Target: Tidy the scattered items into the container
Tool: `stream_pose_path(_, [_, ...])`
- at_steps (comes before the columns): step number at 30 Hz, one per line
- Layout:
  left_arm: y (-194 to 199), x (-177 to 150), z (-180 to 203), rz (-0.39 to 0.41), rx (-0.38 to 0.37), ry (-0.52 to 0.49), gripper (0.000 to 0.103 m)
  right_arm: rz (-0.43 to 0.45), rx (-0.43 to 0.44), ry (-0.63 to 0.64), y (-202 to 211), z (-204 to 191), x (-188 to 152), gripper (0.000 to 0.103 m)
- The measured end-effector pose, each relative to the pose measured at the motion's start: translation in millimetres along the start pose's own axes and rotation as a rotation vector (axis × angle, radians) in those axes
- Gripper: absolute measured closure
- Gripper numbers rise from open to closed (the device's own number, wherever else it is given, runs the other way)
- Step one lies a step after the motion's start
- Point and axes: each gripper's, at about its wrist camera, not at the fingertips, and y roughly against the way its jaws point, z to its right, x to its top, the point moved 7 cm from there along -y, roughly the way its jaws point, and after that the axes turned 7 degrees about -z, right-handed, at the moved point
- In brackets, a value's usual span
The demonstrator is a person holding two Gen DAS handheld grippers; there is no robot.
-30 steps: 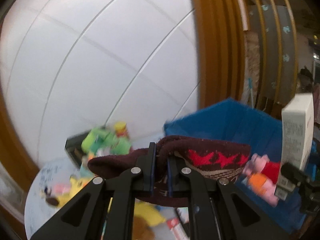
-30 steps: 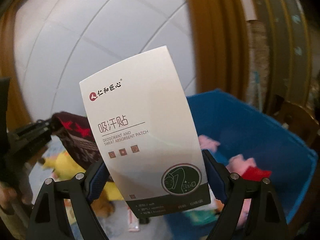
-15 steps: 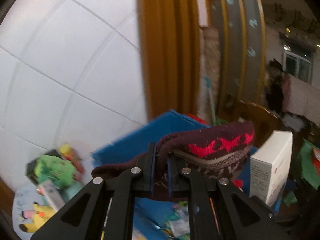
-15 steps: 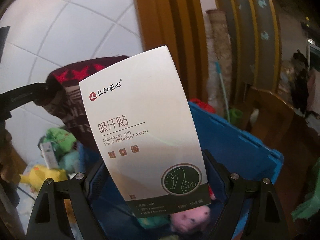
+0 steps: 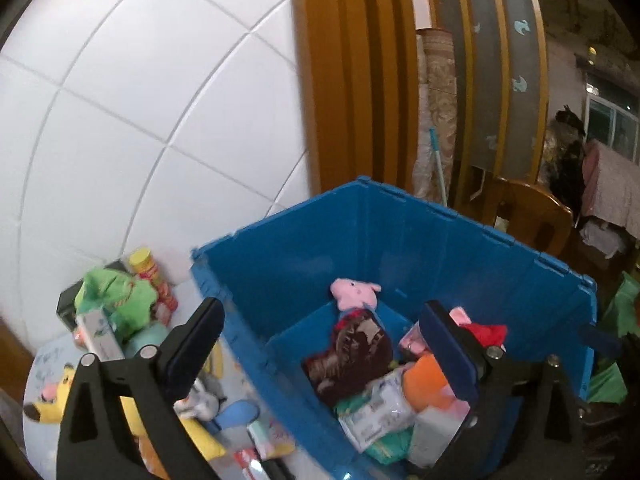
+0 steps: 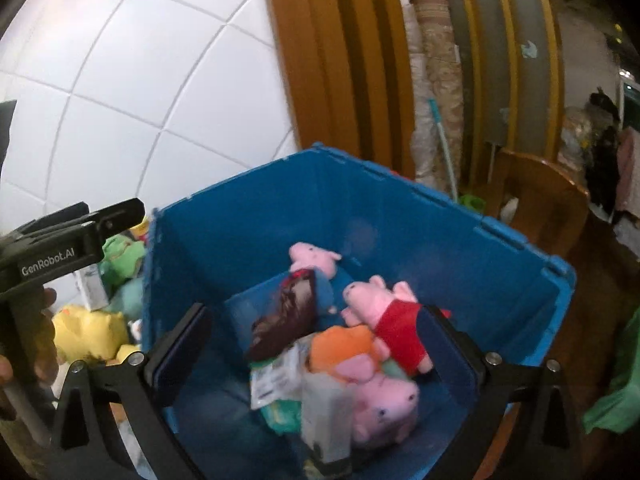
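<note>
The blue crate [image 5: 440, 232] [image 6: 400, 216] lies below both grippers. My left gripper [image 5: 322, 344] is over it with its jaws opening and nothing between them. The dark red knitted cloth [image 5: 352, 356] [image 6: 288, 312] lies loose in the crate against a pink pig plush [image 5: 354, 292]. My right gripper [image 6: 318, 346] also hangs over the crate, jaws opening, nothing pressed by its pads. The white box [image 6: 324, 412] [image 5: 436, 432] stands among the pink pig plush toys [image 6: 384, 316] and packets inside the crate.
Left of the crate, a green plush [image 5: 116, 300], a yellow plush [image 5: 52, 396], a red and yellow can [image 5: 152, 276] and small packets lie scattered on the table. A white tiled wall and wooden door frame [image 5: 340, 80] stand behind. A wooden chair [image 6: 540, 200] is at the right.
Both grippers swung right over the crate and opened. The knitted cloth left the left gripper and the white box left the right one. Both now lie in the crate.
</note>
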Motion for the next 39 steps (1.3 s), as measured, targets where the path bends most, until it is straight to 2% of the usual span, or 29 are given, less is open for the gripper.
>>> stream_pose_path(6, [46, -57, -50, -0.001, 0.069, 0.078, 0.004, 0.018, 0.069, 0.081, 16, -46, -26, 0.000])
stream_pose_path(14, [132, -169, -117, 0.004, 0.222, 0.174, 0.004, 0.019, 0.172, 0.159, 48, -118, -100, 0.000])
stream_pose_path(20, [180, -258, -144, -0.040, 0.259, 0.251, 0.004, 0.063, 0.185, 0.219, 90, -156, -164, 0.000])
stream_pose_path(25, [206, -312, -151, -0.079, 0.305, 0.301, 0.004, 0.098, 0.197, 0.261, 121, -177, -205, 0.000])
stream_pose_path(32, [226, -337, -158, -0.090, 0.330, 0.327, 0.004, 0.103, 0.191, 0.305, 141, -193, -238, 0.000])
stream_pose_path(39, [232, -337, -157, -0.083, 0.335, 0.310, 0.004, 0.112, 0.174, 0.288, 146, -189, -238, 0.000])
